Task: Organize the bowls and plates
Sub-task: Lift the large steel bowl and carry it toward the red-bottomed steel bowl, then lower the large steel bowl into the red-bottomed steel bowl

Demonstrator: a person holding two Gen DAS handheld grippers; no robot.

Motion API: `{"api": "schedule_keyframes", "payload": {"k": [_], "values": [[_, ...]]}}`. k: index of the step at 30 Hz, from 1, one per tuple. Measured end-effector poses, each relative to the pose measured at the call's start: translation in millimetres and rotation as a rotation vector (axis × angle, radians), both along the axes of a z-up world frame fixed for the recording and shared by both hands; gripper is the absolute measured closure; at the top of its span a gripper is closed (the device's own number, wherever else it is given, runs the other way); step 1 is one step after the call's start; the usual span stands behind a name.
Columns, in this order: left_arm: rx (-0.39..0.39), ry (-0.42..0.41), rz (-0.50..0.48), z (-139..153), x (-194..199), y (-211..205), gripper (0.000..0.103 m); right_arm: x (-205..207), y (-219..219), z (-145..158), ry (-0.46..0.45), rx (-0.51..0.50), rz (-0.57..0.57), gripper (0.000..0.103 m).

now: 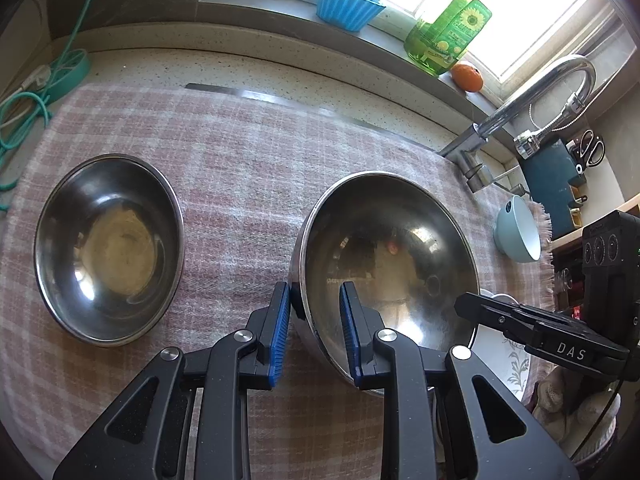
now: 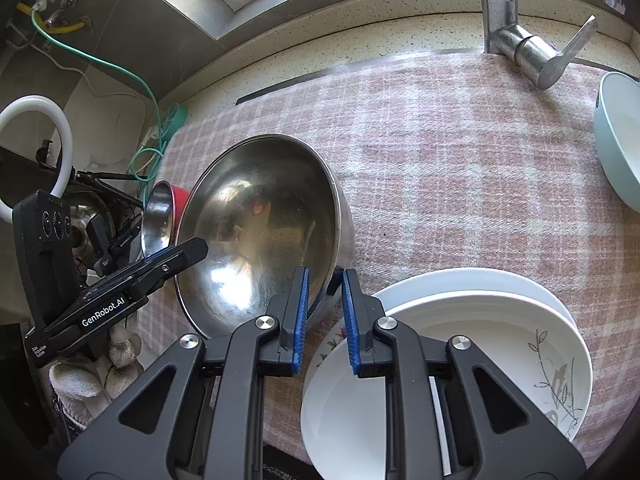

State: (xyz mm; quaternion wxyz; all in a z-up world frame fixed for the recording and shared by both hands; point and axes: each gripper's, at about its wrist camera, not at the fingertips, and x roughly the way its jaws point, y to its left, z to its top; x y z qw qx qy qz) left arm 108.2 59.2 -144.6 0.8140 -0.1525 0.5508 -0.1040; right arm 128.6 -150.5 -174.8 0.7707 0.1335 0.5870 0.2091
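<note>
A large steel bowl (image 1: 390,264) stands on the pink checked cloth (image 1: 240,168). My left gripper (image 1: 314,304) straddles its near left rim, jaws around the rim with a small gap. My right gripper (image 2: 325,286) straddles the same bowl's (image 2: 260,232) right rim, jaws close around it. A smaller steel bowl (image 1: 108,248) sits to the left; it shows behind the big bowl in the right wrist view (image 2: 158,216). White plates (image 2: 480,352) are stacked at the near right. A pale blue bowl (image 2: 620,140) lies at the far right.
A chrome tap (image 2: 516,36) rises at the back of the cloth. On the windowsill stand a blue cup (image 1: 348,4), a green bottle (image 1: 452,28) and an orange (image 1: 467,77). Green cables (image 1: 24,112) lie at the far left.
</note>
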Motion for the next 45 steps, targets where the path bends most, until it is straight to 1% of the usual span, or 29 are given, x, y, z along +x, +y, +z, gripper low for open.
{"api": "schedule_keyframes", "payload": {"k": [4, 13, 16, 17, 19, 21, 23, 24, 27, 32, 37, 40, 45], "values": [[0.000, 0.013, 0.002, -4.7, -1.3, 0.7, 0.080, -0.9, 0.1, -3.2, 0.006, 0.003, 0.007, 0.086], [0.006, 0.015, -0.003, -5.2, -2.3, 0.1, 0.080, 0.0, 4.0, -5.2, 0.006, -0.010, 0.010, 0.086], [-0.005, 0.021, -0.005, -5.8, -2.1, -0.4, 0.080, -0.3, 3.7, -6.2, 0.010, -0.005, 0.008, 0.084], [-0.007, 0.023, -0.003, -6.4, -2.1, 0.2, 0.078, -0.9, 3.9, -5.8, 0.005, -0.009, 0.007, 0.084], [-0.023, 0.033, -0.004, -7.6, -2.7, 1.5, 0.076, -2.0, 3.9, -4.3, -0.006, -0.024, 0.004, 0.076], [-0.024, 0.024, -0.005, -5.8, -5.4, 3.0, 0.076, -3.1, 2.8, -0.7, -0.019, -0.013, -0.002, 0.063], [-0.020, 0.013, -0.004, -2.4, -8.6, 5.8, 0.076, -4.1, 0.8, 5.2, -0.038, -0.006, -0.012, 0.056], [-0.020, 0.006, -0.002, 0.0, -10.0, 7.8, 0.076, -4.6, 0.6, 8.3, -0.050, -0.007, -0.016, 0.054], [-0.031, -0.031, 0.009, 11.9, -16.2, 17.9, 0.076, -7.0, -1.0, 18.0, -0.082, 0.006, -0.026, 0.054], [-0.032, -0.102, 0.067, 34.2, -31.5, 46.0, 0.076, -13.6, -3.3, 33.9, -0.128, 0.034, -0.058, 0.054], [-0.012, -0.139, 0.159, 43.5, -46.7, 81.4, 0.076, -21.7, 4.3, 52.3, -0.190, 0.042, -0.071, 0.054], [-0.003, -0.145, 0.209, 43.7, -51.8, 102.2, 0.076, -22.5, 19.9, 63.8, -0.212, 0.054, -0.038, 0.054], [0.011, -0.132, 0.278, 35.7, -54.0, 134.0, 0.076, -18.8, 62.4, 77.5, -0.246, 0.063, 0.048, 0.054]]}}
